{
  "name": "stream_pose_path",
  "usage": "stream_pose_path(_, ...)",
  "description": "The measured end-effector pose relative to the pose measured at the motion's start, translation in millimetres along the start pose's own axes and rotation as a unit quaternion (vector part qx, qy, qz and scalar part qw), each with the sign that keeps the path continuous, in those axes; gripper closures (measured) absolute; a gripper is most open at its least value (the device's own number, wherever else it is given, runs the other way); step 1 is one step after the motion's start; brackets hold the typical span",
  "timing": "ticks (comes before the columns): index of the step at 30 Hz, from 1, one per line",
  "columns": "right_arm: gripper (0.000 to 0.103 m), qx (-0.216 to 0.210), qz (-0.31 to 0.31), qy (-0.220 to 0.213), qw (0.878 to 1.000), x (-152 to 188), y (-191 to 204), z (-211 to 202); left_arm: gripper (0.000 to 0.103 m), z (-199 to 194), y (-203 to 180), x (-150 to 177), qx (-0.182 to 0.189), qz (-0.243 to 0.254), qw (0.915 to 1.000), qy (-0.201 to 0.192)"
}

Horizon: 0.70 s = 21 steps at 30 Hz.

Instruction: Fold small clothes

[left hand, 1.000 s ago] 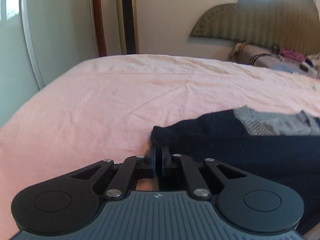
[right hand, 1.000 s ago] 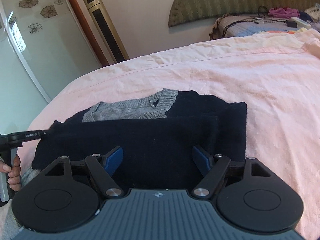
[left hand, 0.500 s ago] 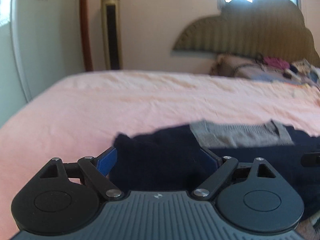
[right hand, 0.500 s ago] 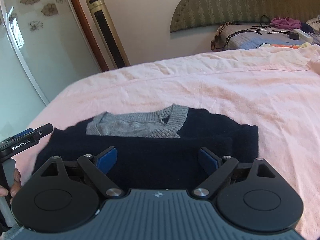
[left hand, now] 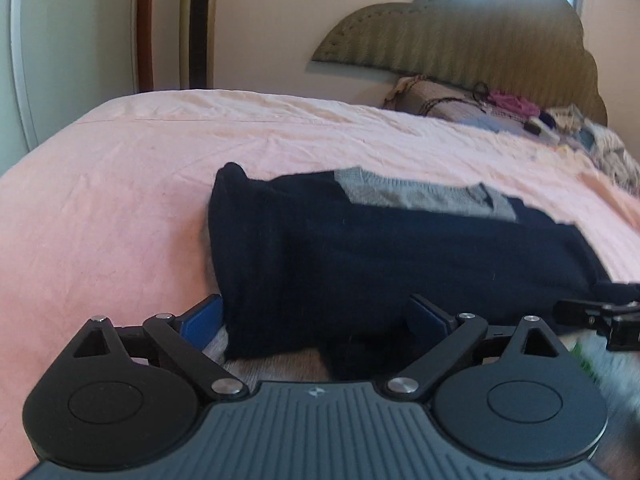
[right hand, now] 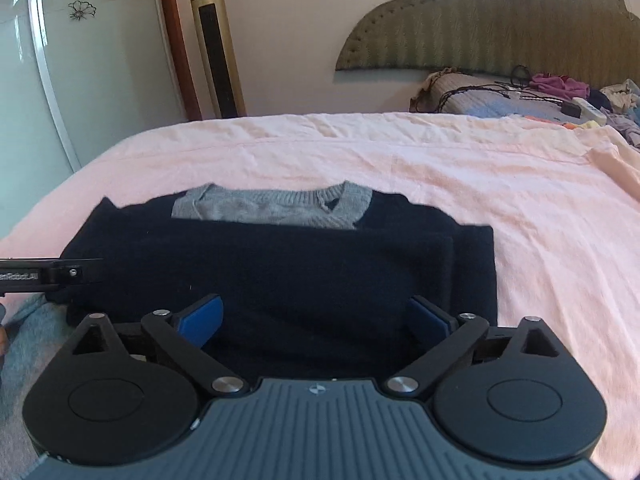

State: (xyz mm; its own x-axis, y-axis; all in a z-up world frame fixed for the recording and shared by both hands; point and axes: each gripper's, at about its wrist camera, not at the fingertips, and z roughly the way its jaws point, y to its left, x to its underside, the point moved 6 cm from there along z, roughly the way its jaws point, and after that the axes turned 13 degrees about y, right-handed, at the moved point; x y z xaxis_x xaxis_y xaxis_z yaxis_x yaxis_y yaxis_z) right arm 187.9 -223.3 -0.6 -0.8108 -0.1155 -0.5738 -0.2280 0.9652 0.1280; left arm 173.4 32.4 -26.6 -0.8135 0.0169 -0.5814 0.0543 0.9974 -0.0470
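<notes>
A dark navy sweater (right hand: 280, 268) with a grey knit collar (right hand: 276, 210) lies folded flat on the pink bedsheet (right hand: 500, 200). My right gripper (right hand: 314, 320) hovers at its near edge, jaws opening, wide apart, blue pads clear of the cloth. My left gripper (left hand: 316, 316) is at the sweater's (left hand: 400, 252) near left end, jaws also opening, pads not pressing on the fabric. In the right wrist view the left gripper's black finger (right hand: 60, 274) shows at the left edge. The right gripper's tip (left hand: 600, 314) shows at the right edge of the left wrist view.
The pink bed (left hand: 120, 200) stretches left and back with bare sheet. A padded headboard (right hand: 500, 28) and a pile of clothes and cables (right hand: 540, 92) sit at the far right. A gold tower fan (right hand: 216, 44) and a glass door (right hand: 60, 80) stand behind the bed.
The left gripper let go of the sweater's corner and opened wide, then swung right along the near edge. The right gripper opened further and pulled back slightly. The sweater stays flat.
</notes>
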Motion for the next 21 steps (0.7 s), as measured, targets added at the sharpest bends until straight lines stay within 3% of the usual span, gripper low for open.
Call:
stream_pose_path(1,0.005,0.008,-0.003,0.017,1.000,8,-3,6,0.001,6,3,5,-0.013,0.010,0.9999,0.001)
stream_pose_path(2,0.005,0.024,-0.022,0.010,0.999,15,-6,10,0.001,1,8,4,0.001,-0.008,1.0000,-0.003)
stream_pose_path(4,0.003,0.059,-0.034,0.008,0.998,20,-11,10,0.003,-15,18,5,-0.011,-0.039,0.9991,0.011)
stream_pose_path(6,0.014,0.043,0.007,0.019,0.999,20,-14,-7,0.002,-36,23,18,0.000,-0.041,0.9992,0.003)
stream_pose_path(9,0.002,0.009,-0.002,-0.006,1.000,38,-4,-39,0.002,-45,21,52,0.008,-0.014,0.9997,0.017)
stream_pose_path(10,0.001,0.004,-0.012,0.001,1.000,47,0,-40,0.002,-39,21,62,-0.020,0.003,0.9994,0.028)
stream_pose_path(11,0.001,0.005,-0.022,0.020,1.000,58,3,-35,0.001,-41,21,68,-0.036,0.014,0.9992,0.010)
stream_pose_path(12,0.000,0.020,-0.034,0.046,0.998,70,3,-24,0.002,-48,23,71,-0.032,0.005,0.9994,0.011)
stream_pose_path(13,0.000,0.040,-0.060,0.019,0.997,78,5,-27,0.002,-54,25,72,-0.031,-0.005,0.9993,0.019)
stream_pose_path(16,0.004,0.025,-0.024,0.026,0.999,87,2,-50,0.002,-70,40,85,-0.024,-0.037,0.9983,0.038)
stream_pose_path(17,0.004,0.019,-0.014,0.016,1.000,91,-2,-62,0.002,-72,46,92,-0.012,-0.052,0.9971,0.053)
stream_pose_path(19,0.002,0.034,0.015,0.003,0.999,103,-17,-83,0.002,-84,54,107,0.024,-0.068,0.9964,0.044)
stream_pose_path(21,0.004,0.035,0.047,0.018,0.998,119,-36,-92,0.002,-92,53,115,0.052,-0.077,0.9948,0.043)
